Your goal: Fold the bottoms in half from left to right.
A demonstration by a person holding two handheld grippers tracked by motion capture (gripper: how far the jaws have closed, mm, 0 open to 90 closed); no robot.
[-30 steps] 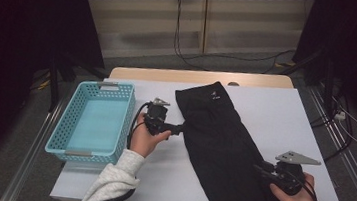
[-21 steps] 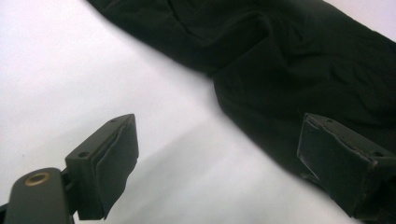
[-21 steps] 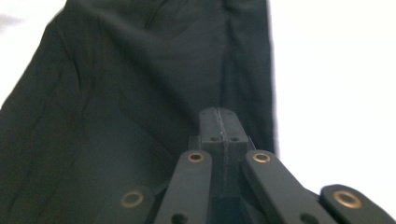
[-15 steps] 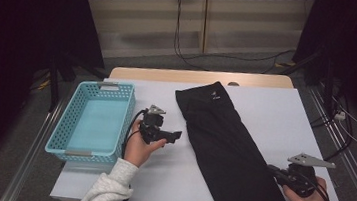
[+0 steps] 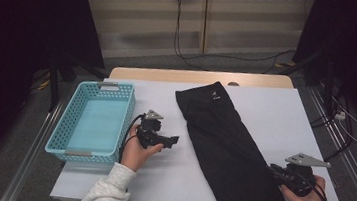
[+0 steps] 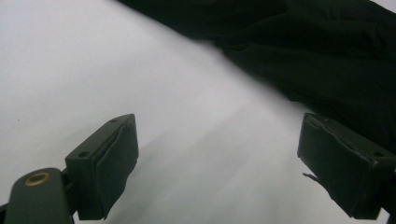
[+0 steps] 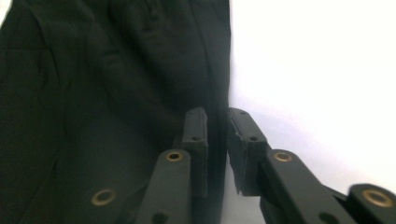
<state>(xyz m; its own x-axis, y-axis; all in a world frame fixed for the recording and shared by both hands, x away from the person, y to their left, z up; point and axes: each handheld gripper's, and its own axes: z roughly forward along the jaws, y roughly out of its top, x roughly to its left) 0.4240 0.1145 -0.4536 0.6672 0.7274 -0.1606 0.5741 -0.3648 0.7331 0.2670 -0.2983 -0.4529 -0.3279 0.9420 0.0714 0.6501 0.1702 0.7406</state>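
High view gave the layout: nearest the person, the right gripper (image 5: pixel 279 174) sat at the near right of the white table (image 5: pixel 275 115), its tips at the right edge of the black garment (image 5: pixel 227 146) close to that cloth's near end. The right gripper view looked along the jaws, and they stood almost together, with a narrow slot left between the pads (image 7: pixel 198 140). They had just been opening a little. The garment's edge ran up through that slot, one pad over dark cloth, the other beside it over bare table; whether the pads pressed on the fabric could not be told from these pictures.

A little farther in and to the left, the left gripper (image 5: pixel 171 141) was held in the left hand (image 5: pixel 136 151), pointing right toward the garment and stopping just short of its left edge. The left gripper view showed those jaws wide apart, with nothing but white table between the pads (image 6: pixel 112 163), and the dark cloth (image 6: pixel 327 60) lay beyond them, filling the far right of that picture. No contact there.

The garment itself lay flat as a long strip, running from the near right of the table up to the far middle, where a small pale mark showed on it. Left of the left hand sat a light blue basket (image 5: pixel 61 141), near the table's left edge and well apart from the cloth.
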